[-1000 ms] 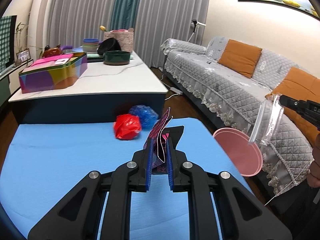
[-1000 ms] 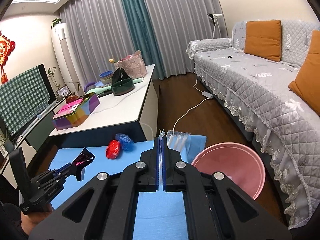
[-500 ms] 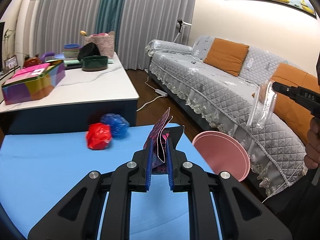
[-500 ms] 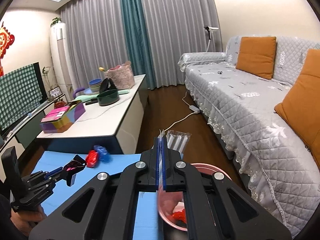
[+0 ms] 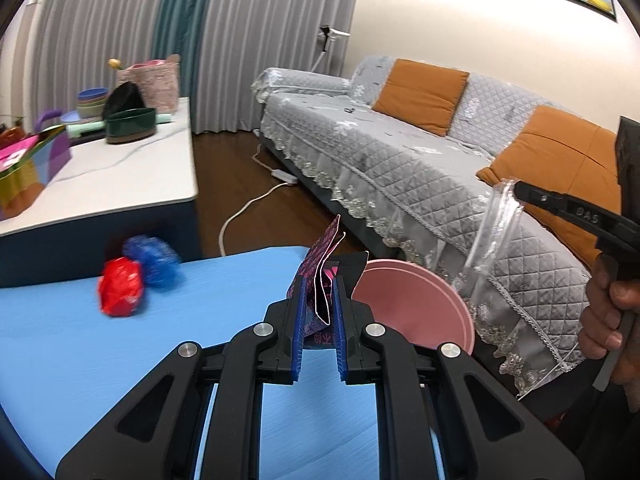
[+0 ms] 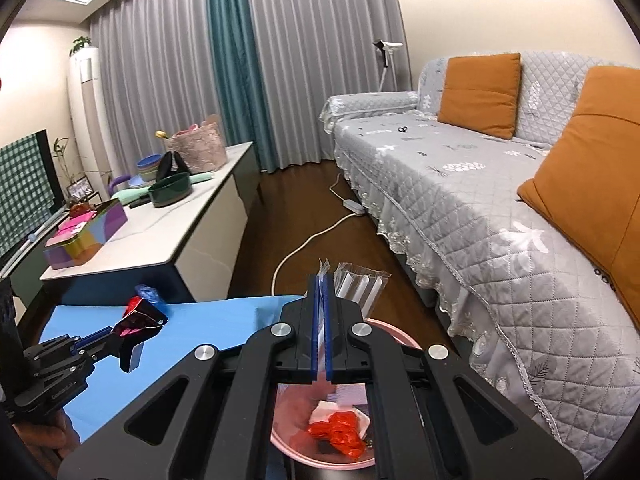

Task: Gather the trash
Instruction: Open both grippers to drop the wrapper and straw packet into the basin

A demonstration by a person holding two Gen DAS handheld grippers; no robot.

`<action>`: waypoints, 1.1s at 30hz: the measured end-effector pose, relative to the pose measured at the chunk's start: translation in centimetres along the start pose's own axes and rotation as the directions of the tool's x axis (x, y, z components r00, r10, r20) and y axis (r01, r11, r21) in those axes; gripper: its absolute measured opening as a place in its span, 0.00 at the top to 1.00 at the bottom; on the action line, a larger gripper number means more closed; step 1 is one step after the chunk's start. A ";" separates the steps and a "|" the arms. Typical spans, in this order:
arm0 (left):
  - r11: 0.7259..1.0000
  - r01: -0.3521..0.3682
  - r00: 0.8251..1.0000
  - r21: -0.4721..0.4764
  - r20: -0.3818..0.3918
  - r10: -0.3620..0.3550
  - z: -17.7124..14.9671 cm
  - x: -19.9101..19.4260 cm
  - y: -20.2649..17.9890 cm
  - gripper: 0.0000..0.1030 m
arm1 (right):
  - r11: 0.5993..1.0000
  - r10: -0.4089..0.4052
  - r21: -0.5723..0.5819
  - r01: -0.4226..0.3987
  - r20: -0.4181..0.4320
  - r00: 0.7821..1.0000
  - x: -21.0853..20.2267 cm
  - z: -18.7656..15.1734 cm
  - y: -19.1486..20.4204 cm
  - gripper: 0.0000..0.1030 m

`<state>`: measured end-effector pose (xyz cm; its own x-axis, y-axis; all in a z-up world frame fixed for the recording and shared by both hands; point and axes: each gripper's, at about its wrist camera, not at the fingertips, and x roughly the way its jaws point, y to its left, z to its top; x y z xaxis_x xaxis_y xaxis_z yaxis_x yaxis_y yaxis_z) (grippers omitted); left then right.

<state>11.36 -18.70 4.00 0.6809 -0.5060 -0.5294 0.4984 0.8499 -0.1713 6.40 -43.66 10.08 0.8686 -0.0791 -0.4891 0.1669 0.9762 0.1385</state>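
— Behind everything, grey curtains [image 6: 160, 92] with a teal strip were seen, and a grey quilted sofa [image 6: 480, 208] with orange cushions [image 6: 478, 94] was set along the right wall. What was laid nearest?

— A blue cloth [image 5: 160, 340] was spread over the nearest surface. Beyond it a white counter [image 5: 132, 176] was loaded with a dark green bowl [image 5: 130, 126], a stack of bowls, a pink basket [image 5: 154, 82] and a colourful box [image 6: 86, 236].

— How was the left tool held?

— The left tool [image 5: 318, 312] was seen pinched on a folded dark wrapper [image 5: 320, 276] with a pink pattern, which was held upright between the blue pads, above the cloth's far edge and just beside the pink bin [image 5: 416, 304].

— And the right tool?

— The right tool [image 6: 320, 332] was pressed together on a clear plastic bag [image 6: 360, 284], whose edge was caught between the pads. From the left wrist view the bag [image 5: 490, 232] was seen hanging down over the bin's far rim, in front of the sofa's lace skirt.

— What was found in the bin?

— From the right wrist view the pink bin [image 6: 280, 436] was looked into from above: red crumpled plastic [image 6: 340, 436] and some white paper were lying inside.

— Was other trash left out?

— A red crumpled ball [image 5: 120, 292] and a blue one [image 5: 154, 258] were lying on the cloth, touching each other, near its far edge and well apart from the bin.
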 end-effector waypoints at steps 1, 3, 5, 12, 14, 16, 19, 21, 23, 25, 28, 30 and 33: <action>1.000 0.006 1.000 0.002 -0.002 -0.006 0.0 0.3 -0.2 0.88 | 1.000 -0.010 0.001 0.010 -0.007 1.000 0.4 -0.1 -0.3 0.98; 1.000 0.025 1.000 0.005 -0.011 -0.025 0.2 1.3 -0.9 0.88 | 1.000 -0.014 0.015 0.014 -0.020 1.000 1.1 -0.2 -1.0 0.98; 0.999 0.040 0.999 0.006 -0.018 -0.040 0.4 2.3 -1.5 0.88 | 1.000 -0.018 0.019 0.019 -0.034 0.999 1.8 -0.2 -1.3 0.98; 0.997 0.080 0.996 0.008 -0.044 -0.079 1.1 6.5 -3.2 0.88 | 0.998 -0.062 0.010 0.063 -0.078 0.995 3.9 -1.0 -2.5 0.98; 0.996 0.086 0.995 0.008 -0.057 -0.086 1.3 8.0 -3.5 0.88 | 0.996 -0.087 -0.006 0.087 -0.094 0.992 4.6 -1.2 -2.8 0.98; 0.996 0.089 0.994 0.010 -0.069 -0.089 1.4 9.3 -3.7 0.88 | 0.995 -0.100 -0.010 0.099 -0.108 0.989 5.2 -1.4 -3.2 0.98; 0.995 0.097 0.992 0.023 -0.087 -0.095 1.4 11.0 -4.2 0.88 | 0.993 -0.121 -0.006 0.121 -0.132 0.984 6.0 -1.8 -4.0 0.98; 0.994 0.100 0.991 0.033 -0.096 -0.097 1.5 11.8 -4.6 0.88 | 0.992 -0.129 -0.001 0.130 -0.141 0.982 6.3 -1.9 -4.4 0.98; 0.994 0.105 0.990 0.036 -0.102 -0.101 1.5 12.5 -5.0 0.88 | 0.991 -0.136 0.000 0.137 -0.146 0.980 6.6 -2.0 -4.7 0.98; 0.993 0.109 0.988 0.032 -0.109 -0.105 1.5 13.1 -5.2 0.88 | 0.990 -0.139 0.004 0.141 -0.152 0.978 6.9 -2.2 -5.0 0.98; 0.993 0.115 0.987 0.032 -0.117 -0.111 1.4 13.6 -5.5 0.87 | 0.989 -0.146 0.007 0.150 -0.160 0.976 7.1 -2.3 -5.5 0.98; 0.992 0.125 0.985 0.033 -0.125 -0.120 1.4 13.9 -5.7 0.86 | 0.988 -0.150 0.011 0.154 -0.164 0.975 7.2 -2.3 -5.6 0.98; 0.991 0.127 0.983 0.038 -0.136 -0.120 1.4 14.0 -5.8 0.80 | 0.985 -0.165 0.019 0.170 -0.176 0.971 7.4 -2.3 -5.9 0.93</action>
<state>18.71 -30.96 -1.28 0.5367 -0.5799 -0.6130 0.6007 0.7727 -0.2051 10.72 -49.51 3.67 0.7335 -0.2019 -0.6490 0.3213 0.9444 0.0693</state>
